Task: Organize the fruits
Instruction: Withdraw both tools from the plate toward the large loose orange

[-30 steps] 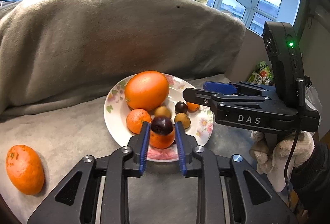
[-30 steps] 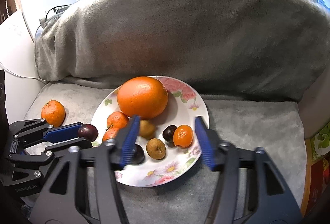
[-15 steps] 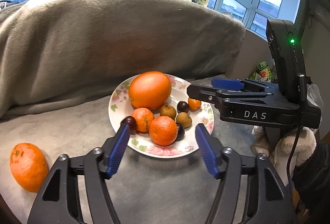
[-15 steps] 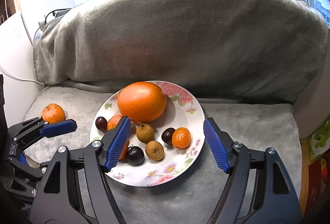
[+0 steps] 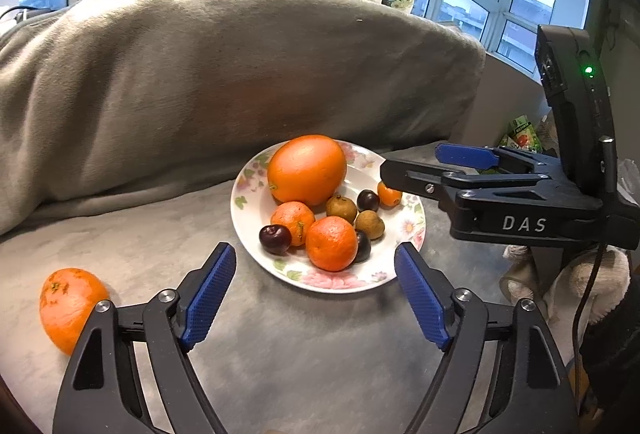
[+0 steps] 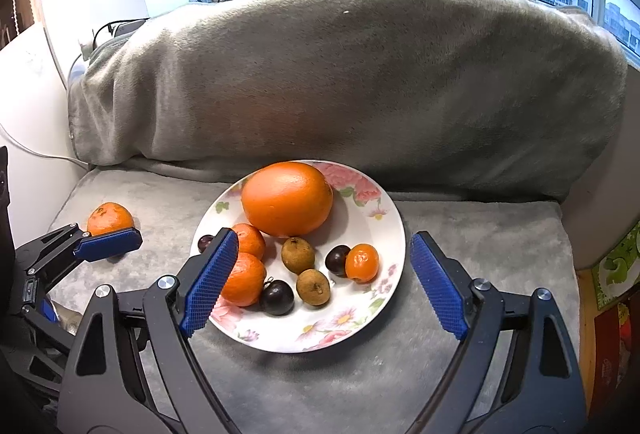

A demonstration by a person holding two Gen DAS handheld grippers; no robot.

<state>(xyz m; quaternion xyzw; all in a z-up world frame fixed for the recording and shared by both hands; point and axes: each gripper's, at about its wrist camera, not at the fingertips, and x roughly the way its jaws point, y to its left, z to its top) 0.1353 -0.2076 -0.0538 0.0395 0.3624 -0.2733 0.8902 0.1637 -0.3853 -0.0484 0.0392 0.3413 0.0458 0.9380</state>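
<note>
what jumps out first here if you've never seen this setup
The big orange at the back of the flowered plate, smaller fruit piled before it. Next, one lone orange off the plate on the grey blanket, left. Both grippers, left and right, gape empty, jaws just opened.

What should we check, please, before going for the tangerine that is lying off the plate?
1. Left gripper empty, fingers just opened wide: ok.
2. Right gripper empty, fingers just opened wide: ok.
3. Loose tangerine on the grey blanket, nothing on top of it: ok.
4. Plate flat on the blanket, bare room at its right side: ok.
5. Fruit on the plate settled, large orange at the back: ok.
6. Tangerine lined up between the left fingers: not ok, it lies off to the left.
</note>
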